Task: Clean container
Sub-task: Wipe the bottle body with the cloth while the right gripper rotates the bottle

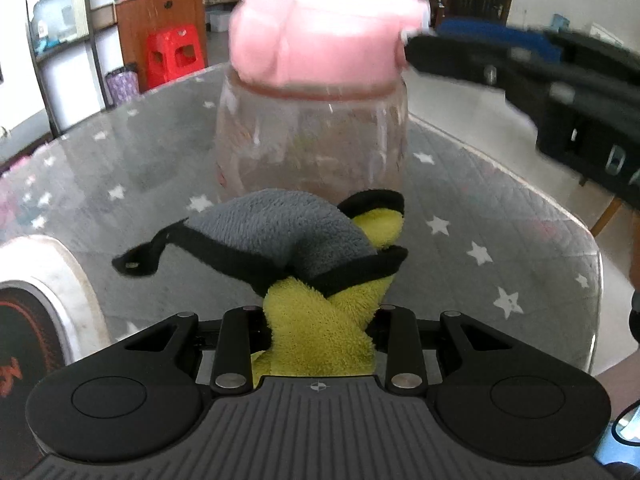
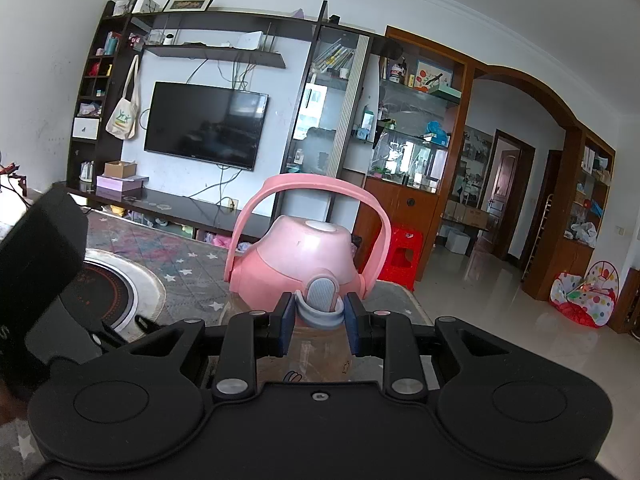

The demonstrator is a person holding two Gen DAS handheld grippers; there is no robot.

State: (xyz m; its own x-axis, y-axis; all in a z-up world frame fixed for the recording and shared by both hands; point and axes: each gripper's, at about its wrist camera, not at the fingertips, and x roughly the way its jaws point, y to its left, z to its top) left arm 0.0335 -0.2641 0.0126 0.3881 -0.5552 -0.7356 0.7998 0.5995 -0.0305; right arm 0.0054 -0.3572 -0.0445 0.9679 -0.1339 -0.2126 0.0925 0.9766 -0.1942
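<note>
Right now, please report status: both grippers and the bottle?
Left gripper shut on cloth, by bottle. Right gripper shut on bottle at grey latch. Pink lid on. Nothing in the way.

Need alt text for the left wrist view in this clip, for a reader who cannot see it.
The left gripper is shut on a grey and yellow-green cloth with black edging, held just in front of a clear bottle with a pink lid on a star-patterned table. The right gripper reaches in from the right at the lid.
</note>
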